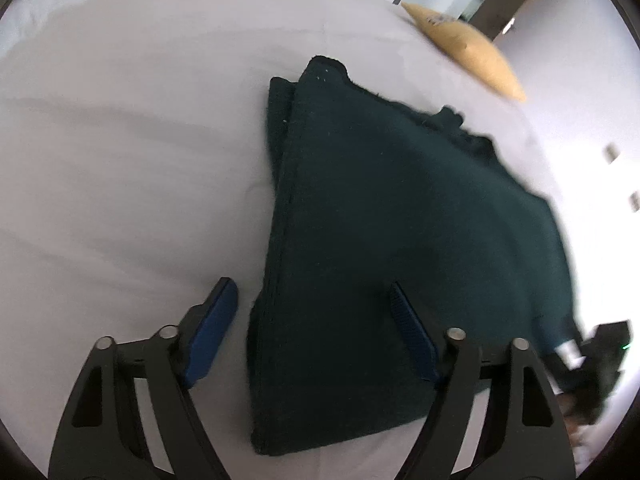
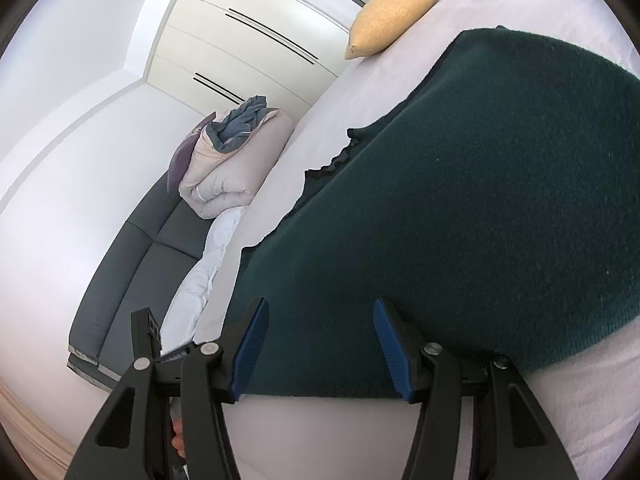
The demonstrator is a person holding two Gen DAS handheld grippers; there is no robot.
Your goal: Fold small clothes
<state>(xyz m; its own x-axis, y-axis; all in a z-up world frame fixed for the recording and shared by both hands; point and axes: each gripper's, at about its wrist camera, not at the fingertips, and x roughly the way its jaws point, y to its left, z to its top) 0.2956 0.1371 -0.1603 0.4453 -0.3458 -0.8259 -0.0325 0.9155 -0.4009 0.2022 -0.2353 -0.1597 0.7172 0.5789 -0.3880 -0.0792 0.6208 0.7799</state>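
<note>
My left tongs [image 1: 312,332] stand wide, nothing pinched: left pad over bare bed sheet [image 1: 120,160], right pad over the dark green knit garment [image 1: 400,220], so its folded left edge runs up between them. Can't tell if the pads touch cloth. In this view the garment's long axis runs from 6 o'clock up to 12, narrowing at the far corner.

My right tongs [image 2: 320,344] are half-spread, straddling the garment's [image 2: 480,200] near hem; whether the pads press it I can't tell. There the cloth stretches away toward 1 o'clock.

Judgement: left tongs are nearer the fold edge, so they take it. Tan cushion [image 2: 396,12] beyond, clear.
</note>
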